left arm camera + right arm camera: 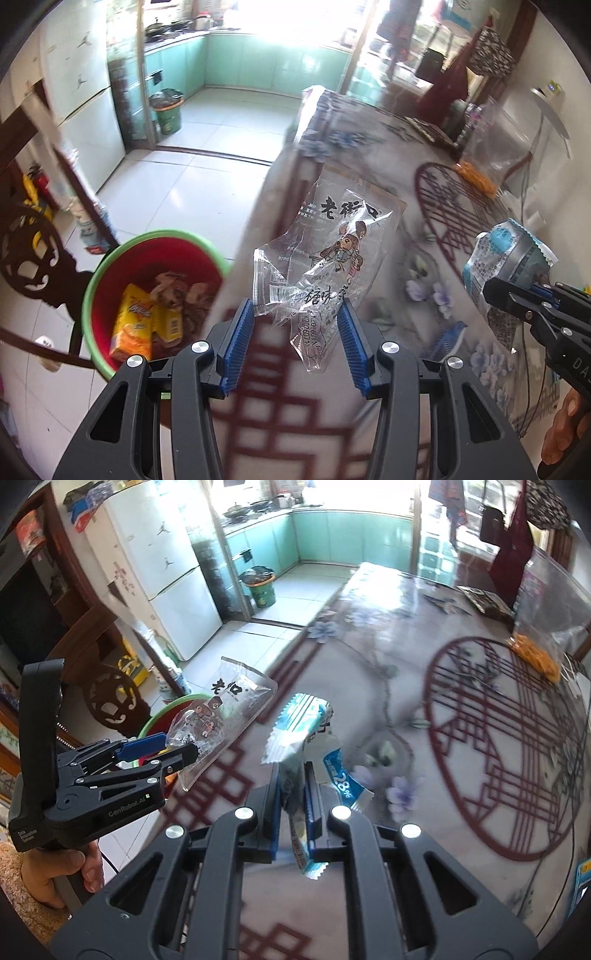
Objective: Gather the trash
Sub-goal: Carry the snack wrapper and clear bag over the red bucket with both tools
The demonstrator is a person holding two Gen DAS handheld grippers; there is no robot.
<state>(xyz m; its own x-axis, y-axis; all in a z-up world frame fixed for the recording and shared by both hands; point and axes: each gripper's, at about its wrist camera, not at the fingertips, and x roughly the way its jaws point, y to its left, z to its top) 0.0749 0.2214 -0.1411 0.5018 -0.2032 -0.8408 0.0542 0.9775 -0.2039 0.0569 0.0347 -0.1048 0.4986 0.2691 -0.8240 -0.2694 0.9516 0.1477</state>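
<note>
The red bin (pixel 155 254) beside the tabletop (pixel 399 236) holds a yellow box (pixel 133 325). The left tool (pixel 295 328) grips a clear wrapper (pixel 328 251). The right tool (pixel 291 801) pinches a blue wrapper (pixel 306 716).

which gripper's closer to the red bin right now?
Left. The left gripper, shut on the clear wrapper, hangs at the table edge right beside the red bin. The right gripper, shut on the blue wrapper, is farther in over the table.

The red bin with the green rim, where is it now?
In the left wrist view the red bin stands on the floor at lower left, beside the table edge, left of the clear wrapper in the left gripper.
</note>
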